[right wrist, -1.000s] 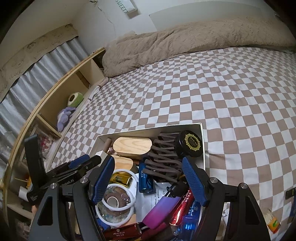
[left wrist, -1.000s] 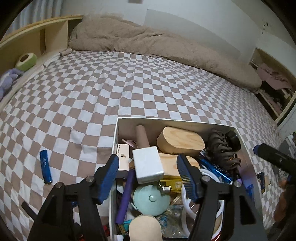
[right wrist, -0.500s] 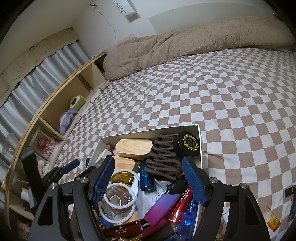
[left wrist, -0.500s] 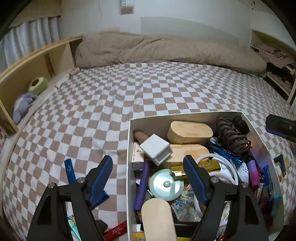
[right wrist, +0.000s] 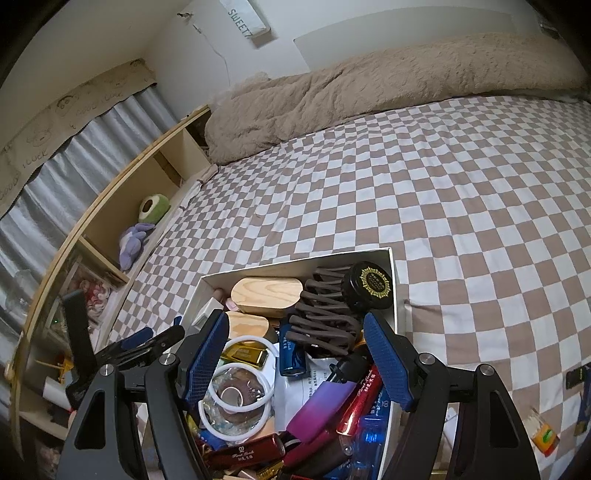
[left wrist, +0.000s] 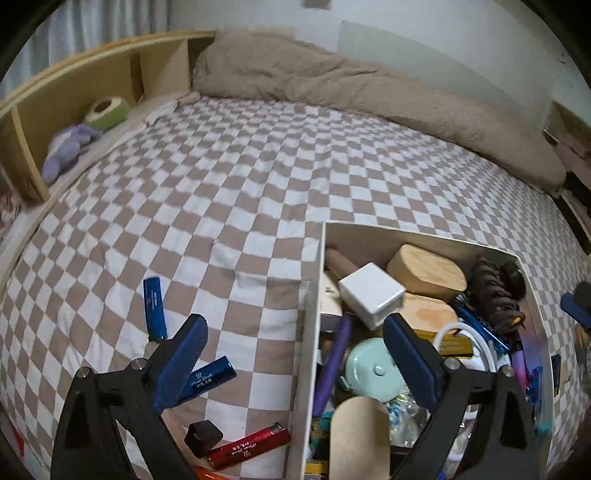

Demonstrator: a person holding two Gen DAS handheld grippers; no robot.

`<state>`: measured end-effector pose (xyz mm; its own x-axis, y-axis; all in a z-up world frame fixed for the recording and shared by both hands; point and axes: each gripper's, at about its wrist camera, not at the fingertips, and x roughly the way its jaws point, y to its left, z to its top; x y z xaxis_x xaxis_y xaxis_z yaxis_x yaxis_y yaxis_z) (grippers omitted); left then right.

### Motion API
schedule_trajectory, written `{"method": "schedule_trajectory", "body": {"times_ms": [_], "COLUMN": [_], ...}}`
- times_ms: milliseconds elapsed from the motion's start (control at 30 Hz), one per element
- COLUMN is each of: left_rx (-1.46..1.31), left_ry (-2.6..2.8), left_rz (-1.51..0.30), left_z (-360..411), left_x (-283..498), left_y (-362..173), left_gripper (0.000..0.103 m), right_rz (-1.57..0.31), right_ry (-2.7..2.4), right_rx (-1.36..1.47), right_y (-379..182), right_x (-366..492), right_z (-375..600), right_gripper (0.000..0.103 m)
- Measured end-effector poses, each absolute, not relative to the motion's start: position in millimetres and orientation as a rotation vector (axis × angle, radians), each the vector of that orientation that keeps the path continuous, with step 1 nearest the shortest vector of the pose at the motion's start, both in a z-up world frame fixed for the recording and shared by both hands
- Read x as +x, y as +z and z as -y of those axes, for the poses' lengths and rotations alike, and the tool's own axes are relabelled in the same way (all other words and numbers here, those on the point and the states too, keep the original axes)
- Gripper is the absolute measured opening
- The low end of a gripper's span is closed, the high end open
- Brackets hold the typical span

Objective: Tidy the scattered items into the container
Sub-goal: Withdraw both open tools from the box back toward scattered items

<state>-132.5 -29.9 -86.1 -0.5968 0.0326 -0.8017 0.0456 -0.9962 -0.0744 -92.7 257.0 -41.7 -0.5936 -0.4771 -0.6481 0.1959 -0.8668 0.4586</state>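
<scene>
Left gripper (left wrist: pixel 291 354): jaws opening, wide apart, nothing between the pads. It straddles the left wall of the white box (left wrist: pixel 308 339), one finger over the checkered bedspread (left wrist: pixel 258 177), the other over the box contents.

Left wrist view, left to right from that gripper:
- Far left and ahead: wooden shelf with a purple plush (left wrist: pixel 68 149) and a green plush (left wrist: pixel 107 110).
- Just ahead of the left finger: blue tube (left wrist: pixel 153 308) on the bedspread, white print too small to read.
- Just right of the left finger's pad: second blue tube (left wrist: pixel 208 378), script label, likely "First Look", with small characters under it.
- Below, between the fingers: black clip (left wrist: pixel 203 439) touching a red tube (left wrist: pixel 251 448), script label too small to read.
- Right of the wall, inside the box: white cube (left wrist: pixel 371 301) on top of the pile just ahead of the right finger, wooden oval lid (left wrist: pixel 424 273), mint round case (left wrist: pixel 373 369), brown claw clip (left wrist: pixel 495 291).

Right gripper (right wrist: pixel 295 354): jaws part spread over the box, pads clear of everything, nothing pinched.

Right wrist view, left to right:
- By the left finger: gold bar (right wrist: pixel 247 354), white rings (right wrist: pixel 236 398).
- Between the fingers: blue tube (right wrist: pixel 291 350), purple gradient device (right wrist: pixel 321 402), paper with printed text, unreadable.
- Ahead: black jar (right wrist: pixel 371 286) with gold sunburst lid, text unreadable.
- By the right finger: red tube (right wrist: pixel 360 398) with script label.
- Low centre: dark red tube (right wrist: pixel 243 452), gold script label.
- Far right, on the bedspread outside the box: small orange-and-green item (right wrist: pixel 545 437).
- Wall sign (right wrist: pixel 245 18) reads "SWEET", then is cut off.
</scene>
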Motion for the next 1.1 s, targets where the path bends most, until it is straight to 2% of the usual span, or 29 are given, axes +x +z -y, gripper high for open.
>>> {"method": "schedule_trajectory", "body": {"times_ms": [200, 533, 700, 1100], "left_rx": [1.499, 1.588, 1.566, 1.524], "left_ry": [-2.726, -2.713, -2.758, -2.846], "left_rz": [-0.124, -0.244, -0.136, -0.364], "left_z": [33, 30, 15, 35], "left_x": [-144, -166, -168, -145], "left_y": [-99, -111, -107, -89], "left_gripper": [0.097, 0.097, 0.097, 0.097], "right_rz": [0.480, 0.485, 0.495, 0.496], "right_ry": [-2.459, -2.460, -2.463, -2.472], "right_rx": [1.149, 1.157, 1.163, 1.148], "right_y": [-41, -42, -44, -42], "right_x": [-92, -92, -92, -88], "right_z": [-257, -256, -256, -257], "right_gripper": [0.076, 0.076, 0.076, 0.076]}}
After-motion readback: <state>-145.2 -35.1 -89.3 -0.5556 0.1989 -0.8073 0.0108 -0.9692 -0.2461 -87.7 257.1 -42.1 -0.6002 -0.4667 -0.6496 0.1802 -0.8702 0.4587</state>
